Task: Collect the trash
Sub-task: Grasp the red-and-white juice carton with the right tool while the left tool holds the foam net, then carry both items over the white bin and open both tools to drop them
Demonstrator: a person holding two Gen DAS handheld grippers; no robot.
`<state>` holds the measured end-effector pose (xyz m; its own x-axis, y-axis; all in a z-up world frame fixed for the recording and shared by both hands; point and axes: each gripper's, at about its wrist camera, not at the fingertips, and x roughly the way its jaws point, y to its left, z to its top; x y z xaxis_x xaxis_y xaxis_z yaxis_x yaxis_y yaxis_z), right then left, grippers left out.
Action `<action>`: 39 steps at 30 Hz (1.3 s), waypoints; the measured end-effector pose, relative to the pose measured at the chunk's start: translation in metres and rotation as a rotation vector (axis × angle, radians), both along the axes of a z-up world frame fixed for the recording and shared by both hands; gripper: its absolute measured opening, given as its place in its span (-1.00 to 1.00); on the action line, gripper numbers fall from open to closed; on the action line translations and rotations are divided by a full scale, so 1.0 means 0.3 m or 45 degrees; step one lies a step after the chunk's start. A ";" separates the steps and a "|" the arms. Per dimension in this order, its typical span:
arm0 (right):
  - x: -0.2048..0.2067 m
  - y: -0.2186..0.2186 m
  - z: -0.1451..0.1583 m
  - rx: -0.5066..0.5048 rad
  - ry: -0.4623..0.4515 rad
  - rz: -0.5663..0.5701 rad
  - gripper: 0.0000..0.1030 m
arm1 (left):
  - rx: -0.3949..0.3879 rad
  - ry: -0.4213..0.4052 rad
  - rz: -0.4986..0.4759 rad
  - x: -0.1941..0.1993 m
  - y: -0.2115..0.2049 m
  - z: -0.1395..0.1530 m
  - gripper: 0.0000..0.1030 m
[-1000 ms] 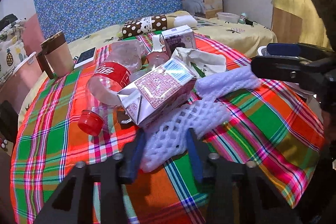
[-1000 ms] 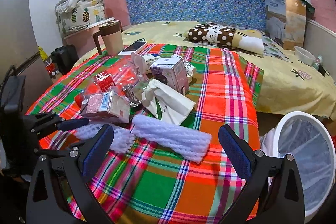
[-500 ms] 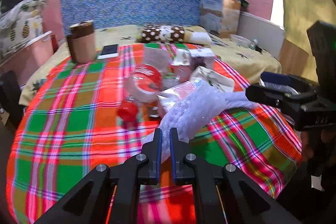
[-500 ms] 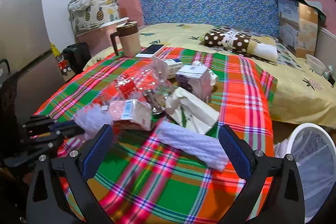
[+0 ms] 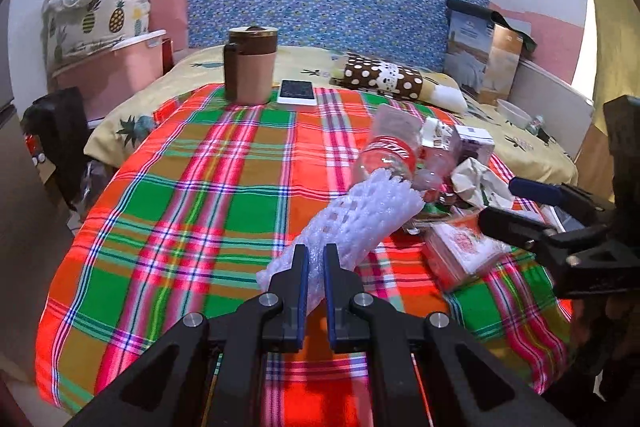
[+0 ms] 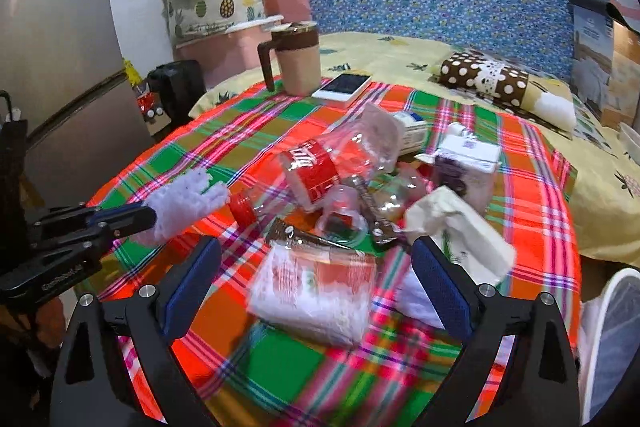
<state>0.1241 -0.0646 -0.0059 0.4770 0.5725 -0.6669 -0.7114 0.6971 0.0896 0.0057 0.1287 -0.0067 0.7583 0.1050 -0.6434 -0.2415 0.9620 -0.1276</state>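
My left gripper (image 5: 315,263) is shut on one end of a white foam net sleeve (image 5: 360,223), which it holds up above the plaid tablecloth (image 5: 180,211). From the right wrist the same sleeve (image 6: 184,201) sticks out of the left gripper (image 6: 132,217) at the far left. My right gripper (image 6: 316,279) stands open over the trash pile, with a crumpled pink-and-white carton (image 6: 316,287) lying on the cloth between its fingers. Behind the carton lie a clear bottle with a red label (image 6: 320,171), a purple carton (image 6: 464,163) and a crumpled white paper bag (image 6: 460,227). A second foam sleeve (image 6: 416,295) lies partly hidden by the right finger.
A brown-and-beige mug (image 5: 250,65) and a white phone (image 5: 297,91) stand at the table's far edge. A white mesh bin (image 6: 612,339) sits beside the table at lower right. Behind is a bed with a polka-dot pillow (image 6: 484,79).
My left gripper shut on the foam sleeve, lifted it off the pile and carried it left. My right gripper moved in over the pile until the crumpled carton lay between its open fingers.
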 end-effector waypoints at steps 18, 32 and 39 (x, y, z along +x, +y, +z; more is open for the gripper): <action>-0.028 -0.007 -0.075 -0.117 0.121 -0.154 0.47 | -0.057 -0.006 -0.012 -0.004 0.022 -0.030 -0.86; -0.072 -0.142 0.009 0.021 0.077 -0.223 0.47 | -0.056 -0.029 -0.093 0.007 -0.096 0.019 -0.86; -0.070 -0.264 0.031 0.067 0.049 -0.348 0.47 | -0.068 -0.032 -0.202 0.061 -0.219 0.043 -0.86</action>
<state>0.1030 -0.1437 0.0036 0.5934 0.4599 -0.6606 -0.4926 0.8566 0.1539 0.0239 0.0631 0.0063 0.7785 -0.0512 -0.6256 -0.0835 0.9794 -0.1839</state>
